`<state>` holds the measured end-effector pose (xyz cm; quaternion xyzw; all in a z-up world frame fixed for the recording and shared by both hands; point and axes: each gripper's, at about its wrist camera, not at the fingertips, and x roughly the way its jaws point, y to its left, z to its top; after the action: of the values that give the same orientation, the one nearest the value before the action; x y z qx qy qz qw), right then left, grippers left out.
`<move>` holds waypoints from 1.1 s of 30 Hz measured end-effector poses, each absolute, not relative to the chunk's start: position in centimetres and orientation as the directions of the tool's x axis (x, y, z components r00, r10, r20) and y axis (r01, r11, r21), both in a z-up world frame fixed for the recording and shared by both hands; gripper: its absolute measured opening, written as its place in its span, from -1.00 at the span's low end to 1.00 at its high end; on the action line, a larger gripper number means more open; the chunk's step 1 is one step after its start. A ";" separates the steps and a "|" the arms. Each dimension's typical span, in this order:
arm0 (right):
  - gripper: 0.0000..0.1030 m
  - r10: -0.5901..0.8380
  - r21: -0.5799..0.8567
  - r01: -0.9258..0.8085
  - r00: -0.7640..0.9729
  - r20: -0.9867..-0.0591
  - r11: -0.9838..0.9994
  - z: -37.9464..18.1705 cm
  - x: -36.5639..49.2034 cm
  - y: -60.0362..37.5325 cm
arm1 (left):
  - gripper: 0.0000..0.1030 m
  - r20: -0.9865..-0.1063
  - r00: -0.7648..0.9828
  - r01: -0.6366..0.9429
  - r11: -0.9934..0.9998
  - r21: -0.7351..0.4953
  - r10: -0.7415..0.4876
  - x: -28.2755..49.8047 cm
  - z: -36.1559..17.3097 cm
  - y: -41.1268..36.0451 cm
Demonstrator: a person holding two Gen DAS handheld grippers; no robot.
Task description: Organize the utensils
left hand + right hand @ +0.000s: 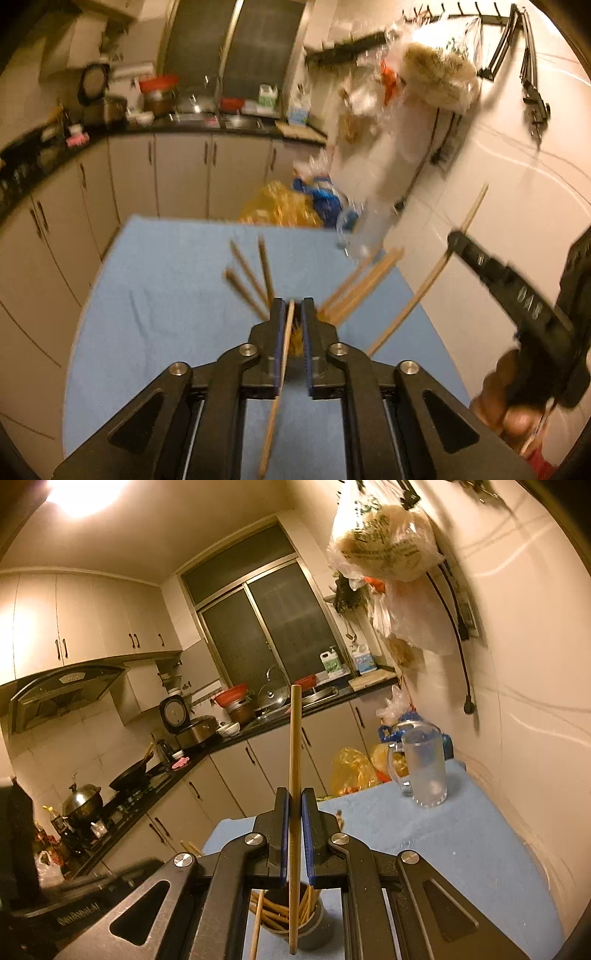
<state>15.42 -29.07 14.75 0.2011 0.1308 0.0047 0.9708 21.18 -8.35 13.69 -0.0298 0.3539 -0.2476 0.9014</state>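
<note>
In the left wrist view my left gripper [292,308] is shut on a single wooden chopstick [275,402] that runs down between its fingers toward the camera. Beyond the fingertips several chopsticks [255,280] fan out of a holder that the fingers mostly hide. My right gripper [458,240] shows at the right, shut on a pale chopstick [413,306]. In the right wrist view my right gripper [294,797] is shut on that chopstick [294,775], held upright over a grey holder [314,928] full of chopsticks [273,908].
The holder stands on a table with a blue cloth [159,295]. A clear glass mug [423,771] stands at the far right of the table by the white wall. Yellow and blue bags [295,206] lie beyond the table's far edge. Kitchen counters run along the left.
</note>
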 end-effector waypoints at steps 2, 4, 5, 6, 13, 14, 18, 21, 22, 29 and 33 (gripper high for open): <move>-0.85 0.072 0.408 0.042 0.962 -0.262 0.912 14.3 15.1 -29.5 | -0.39 -0.656 0.594 0.447 0.869 -0.213 -0.466 20.8 12.0 -8.0; -0.85 0.080 0.417 0.044 0.958 -0.274 0.908 13.8 14.9 -29.9 | -0.28 -0.692 0.573 0.445 0.876 -0.187 -0.439 20.8 10.1 -7.9; -0.85 0.079 0.419 0.046 0.958 -0.276 0.907 13.7 14.8 -30.0 | -0.28 -0.710 0.556 0.451 0.874 -0.179 -0.432 20.9 9.3 -8.1; -0.85 0.080 0.423 0.048 0.957 -0.280 0.905 13.4 14.8 -30.1 | -0.28 -0.729 0.536 0.455 0.873 -0.175 -0.426 21.2 8.5 -8.3; -0.85 0.100 0.431 0.044 0.947 -0.306 0.901 12.3 14.2 -30.0 | -0.28 -0.818 0.408 0.470 0.861 -0.193 -0.406 23.8 3.9 -10.1; -0.85 0.101 0.429 0.044 0.946 -0.307 0.902 12.2 14.1 -30.0 | -0.28 -0.819 0.402 0.476 0.857 -0.195 -0.409 24.2 3.6 -10.4; -0.85 0.109 0.433 0.042 0.942 -0.318 0.900 11.8 14.2 -29.9 | -0.62 -0.831 0.356 0.484 0.845 -0.228 -0.428 25.5 2.5 -11.5; -0.85 0.115 0.433 0.039 0.939 -0.325 0.901 11.6 14.3 -29.7 | -0.87 -0.841 0.348 0.469 0.853 -0.227 -0.414 26.4 1.9 -12.1; -0.85 0.117 0.433 0.037 0.938 -0.326 0.901 11.6 14.3 -29.6 | -0.87 -0.837 0.345 0.469 0.851 -0.237 -0.424 26.3 2.0 -12.1; -0.85 0.115 0.425 0.030 0.943 -0.314 0.905 11.9 14.1 -29.5 | -0.88 -0.781 0.433 0.502 0.840 -0.206 -0.450 23.0 5.8 -11.8; -0.85 0.112 0.417 0.017 0.953 -0.283 0.909 12.9 13.9 -29.3 | -0.88 -0.736 0.481 0.524 0.829 -0.195 -0.477 21.4 8.9 -11.5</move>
<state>13.89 -29.32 12.91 0.2120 0.1520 0.0246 0.9651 21.38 -11.46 8.86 0.0282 0.4181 -0.2909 0.8601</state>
